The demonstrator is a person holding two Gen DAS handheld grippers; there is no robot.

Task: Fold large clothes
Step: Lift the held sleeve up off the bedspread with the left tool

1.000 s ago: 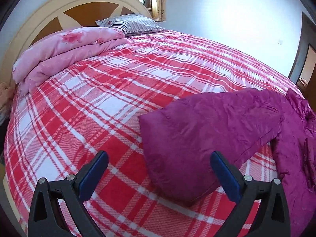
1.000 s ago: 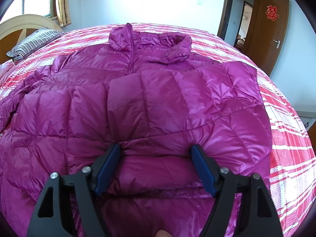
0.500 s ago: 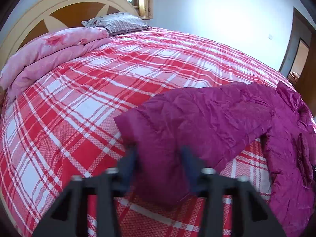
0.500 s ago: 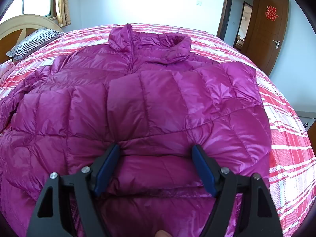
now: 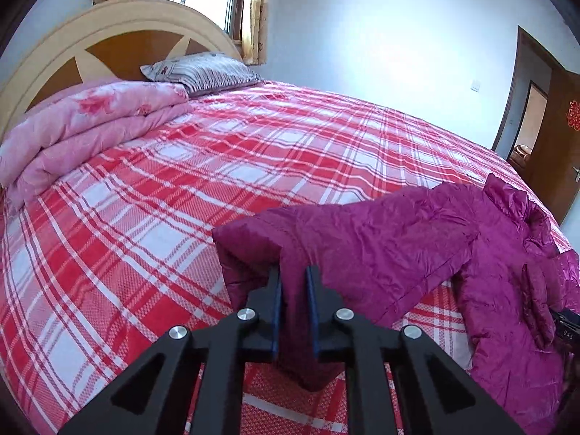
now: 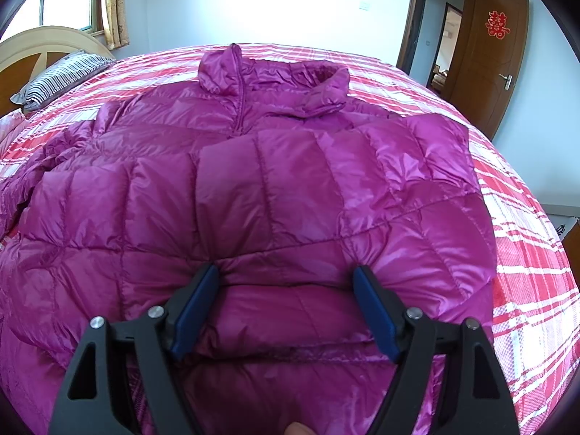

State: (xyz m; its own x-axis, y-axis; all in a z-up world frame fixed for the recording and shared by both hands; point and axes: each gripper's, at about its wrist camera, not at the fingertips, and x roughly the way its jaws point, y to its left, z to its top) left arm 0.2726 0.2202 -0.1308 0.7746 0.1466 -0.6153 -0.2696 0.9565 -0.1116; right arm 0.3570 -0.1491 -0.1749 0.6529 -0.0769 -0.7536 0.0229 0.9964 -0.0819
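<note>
A magenta quilted puffer jacket (image 6: 275, 188) lies front up on the red plaid bed (image 6: 536, 275), collar toward the far side. One sleeve (image 6: 326, 195) is folded across its chest. My right gripper (image 6: 288, 290) is open, its blue pads resting on the jacket's lower part, empty. In the left wrist view the other sleeve (image 5: 380, 246) stretches out to the left over the bed (image 5: 181, 188). My left gripper (image 5: 293, 282) is shut on the cuff end of that sleeve and holds it slightly lifted.
A folded pink floral quilt (image 5: 90, 123) and a striped pillow (image 5: 203, 72) lie by the headboard (image 5: 108, 36). A brown door (image 6: 489, 65) stands open at the far right. White walls surround the bed.
My left gripper moved onto the sleeve cuff, closed on it and raised it a little. My right gripper stayed open and still on the jacket.
</note>
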